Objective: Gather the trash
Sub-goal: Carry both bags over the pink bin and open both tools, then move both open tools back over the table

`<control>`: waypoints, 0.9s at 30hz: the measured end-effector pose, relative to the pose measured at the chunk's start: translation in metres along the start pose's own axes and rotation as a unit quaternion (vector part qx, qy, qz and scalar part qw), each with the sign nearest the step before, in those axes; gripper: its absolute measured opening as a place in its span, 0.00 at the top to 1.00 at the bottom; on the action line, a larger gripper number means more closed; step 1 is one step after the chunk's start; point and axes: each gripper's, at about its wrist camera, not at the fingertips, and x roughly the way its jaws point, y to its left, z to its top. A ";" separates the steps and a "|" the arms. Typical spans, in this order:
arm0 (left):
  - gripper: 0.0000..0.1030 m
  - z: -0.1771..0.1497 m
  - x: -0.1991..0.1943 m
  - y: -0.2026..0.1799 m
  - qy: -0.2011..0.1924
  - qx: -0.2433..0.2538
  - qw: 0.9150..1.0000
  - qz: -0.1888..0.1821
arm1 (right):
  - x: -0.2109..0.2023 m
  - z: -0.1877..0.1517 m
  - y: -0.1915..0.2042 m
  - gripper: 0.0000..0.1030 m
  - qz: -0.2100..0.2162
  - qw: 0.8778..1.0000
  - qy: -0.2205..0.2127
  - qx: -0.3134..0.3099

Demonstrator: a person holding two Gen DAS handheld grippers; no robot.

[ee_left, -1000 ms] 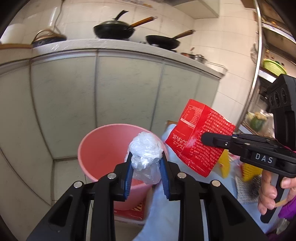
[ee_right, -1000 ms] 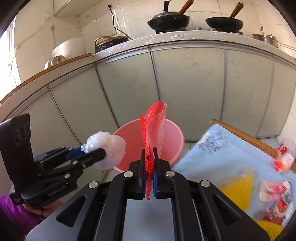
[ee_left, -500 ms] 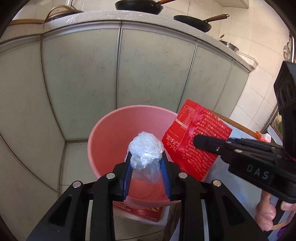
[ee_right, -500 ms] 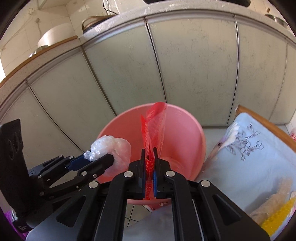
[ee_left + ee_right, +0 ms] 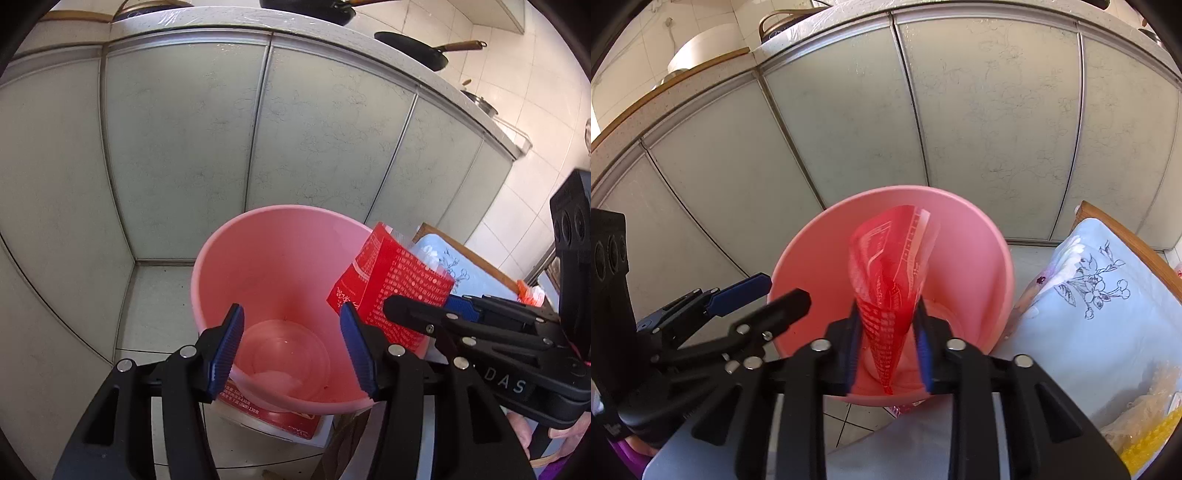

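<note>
Left gripper jaws opening, now empty: its clear plastic wad dropped to the pink bin's bottom. Right gripper opening too; red wrapper loose between its pads, above the bin, about to fall.

- Pink bucket: smooth plastic with a soft sheen.
- Red wrapper: thin, glossy printed film, translucent against the light.
- Left gripper: matt black plastic, ribbed blue pads, shiny metal screws.
- Cabinet doors: frosted, faintly patterned panels.
- Cloth: pale blue, matt, printed with flowers.
</note>
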 end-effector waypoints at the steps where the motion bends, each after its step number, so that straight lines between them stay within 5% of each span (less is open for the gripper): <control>1: 0.48 0.001 -0.002 0.001 -0.002 0.000 1.000 0.000 | -0.001 0.000 0.000 0.67 0.002 1.000 -0.002 -0.001; 5: 0.48 0.004 -0.011 -0.001 -0.009 0.003 1.000 0.002 | -0.004 0.002 0.001 0.58 0.003 1.000 -0.006 -0.001; 14: 0.48 0.008 -0.041 -0.008 -0.031 0.004 0.999 -0.012 | -0.026 -0.001 0.003 0.57 0.009 1.000 -0.025 -0.002; 27: 0.48 0.007 -0.065 -0.075 -0.039 0.058 0.994 -0.090 | -0.118 -0.037 -0.029 0.57 -0.050 0.995 -0.086 0.010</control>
